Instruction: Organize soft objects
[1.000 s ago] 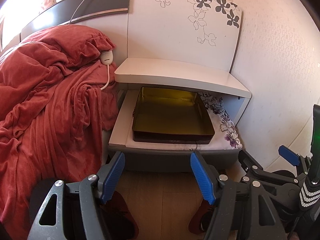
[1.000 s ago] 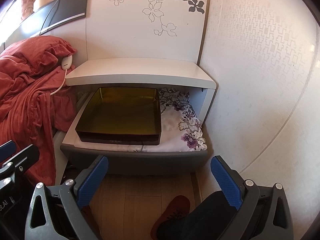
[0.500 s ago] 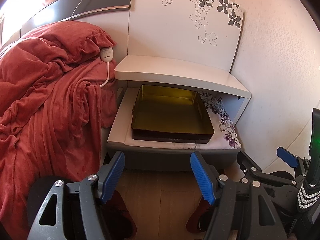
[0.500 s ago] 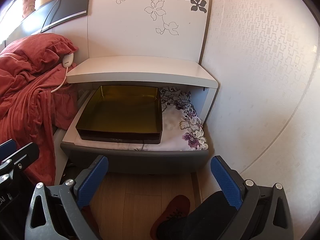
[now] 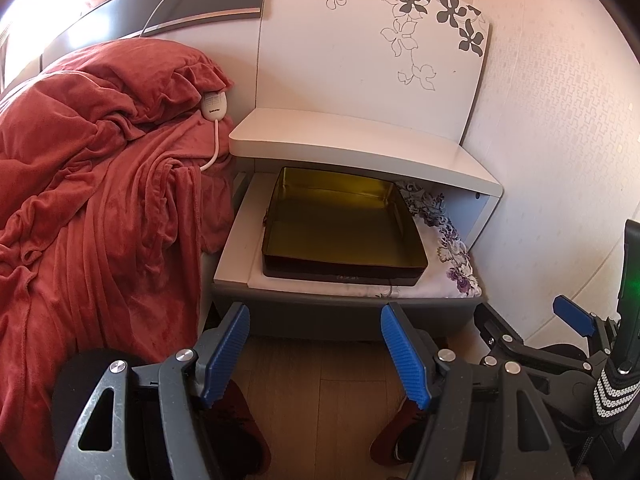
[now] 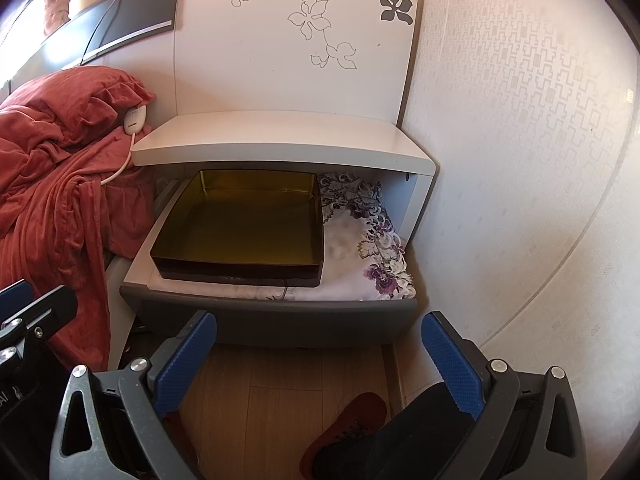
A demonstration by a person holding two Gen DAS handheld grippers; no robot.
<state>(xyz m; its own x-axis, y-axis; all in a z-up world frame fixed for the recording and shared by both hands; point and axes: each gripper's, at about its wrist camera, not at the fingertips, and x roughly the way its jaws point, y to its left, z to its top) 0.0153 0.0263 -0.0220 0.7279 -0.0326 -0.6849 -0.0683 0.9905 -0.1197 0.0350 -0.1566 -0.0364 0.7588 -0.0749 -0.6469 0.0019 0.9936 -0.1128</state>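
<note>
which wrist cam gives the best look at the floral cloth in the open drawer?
Right wrist. There the floral cloth lies nearly central, its purple-flowered side visible from the back of the drawer to its front, beside the tin tray. The left wrist view shows only a narrow strip past the tray's right edge.

The pulled-out drawer point(image 6: 264, 320) of the white nightstand point(image 6: 280, 140) holds a floral cloth point(image 6: 372, 256); a dark tin tray point(image 6: 244, 236) sits on the cloth's left part. Left of the nightstand, the bed carries a rumpled red blanket point(image 5: 92, 184) with a white corded controller point(image 5: 215, 105) on it. Below the drawer, the wooden floor point(image 6: 280, 380) bears what may be dark red slippers point(image 6: 352, 412).
</note>
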